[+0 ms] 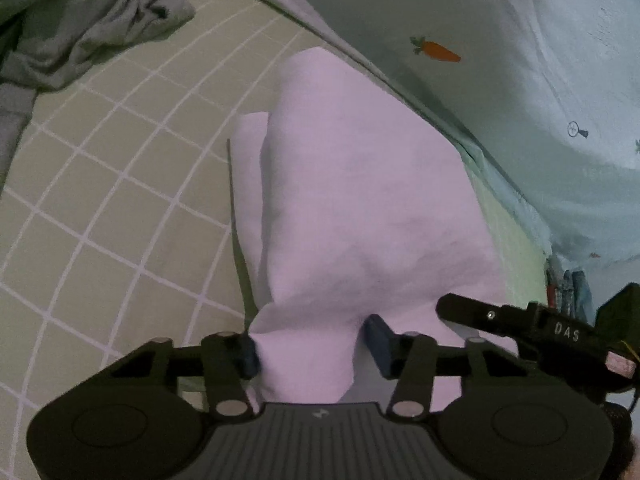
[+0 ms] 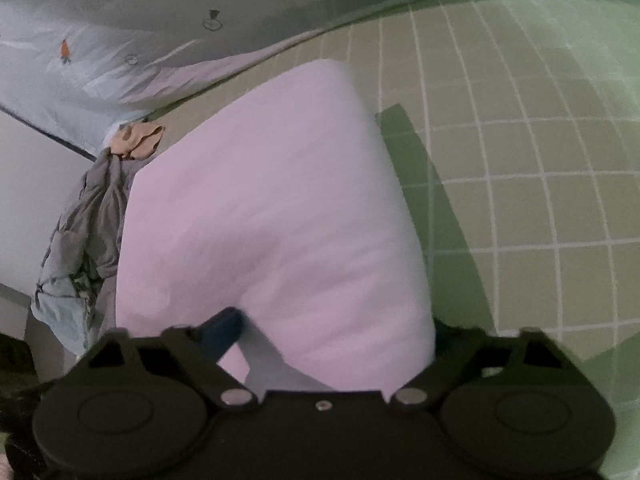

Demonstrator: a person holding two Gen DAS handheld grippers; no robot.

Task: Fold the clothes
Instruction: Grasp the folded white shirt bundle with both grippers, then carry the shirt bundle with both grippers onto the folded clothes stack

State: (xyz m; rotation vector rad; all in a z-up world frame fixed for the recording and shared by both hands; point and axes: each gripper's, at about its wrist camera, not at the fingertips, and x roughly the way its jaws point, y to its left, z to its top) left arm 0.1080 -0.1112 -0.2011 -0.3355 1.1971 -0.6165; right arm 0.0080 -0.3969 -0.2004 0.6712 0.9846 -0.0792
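Both tongs grip the pale pink fabric garment (image 1: 360, 208): left tongs (image 1: 316, 350) and right tongs (image 2: 332, 336) each pinch a bunched edge, lifting it above the green checked bed sheet (image 1: 120, 200)

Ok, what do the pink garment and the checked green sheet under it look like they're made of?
Pink garment: soft matte woven or knit fabric, probably cotton; it hangs in rounded folds without shine.
Green checked sheet: thin matte bedding cloth, likely cotton or a blend; it lies flat, and its white grid looks printed or woven in.
Both blue-padded grippers, left and right, pinch the garment.
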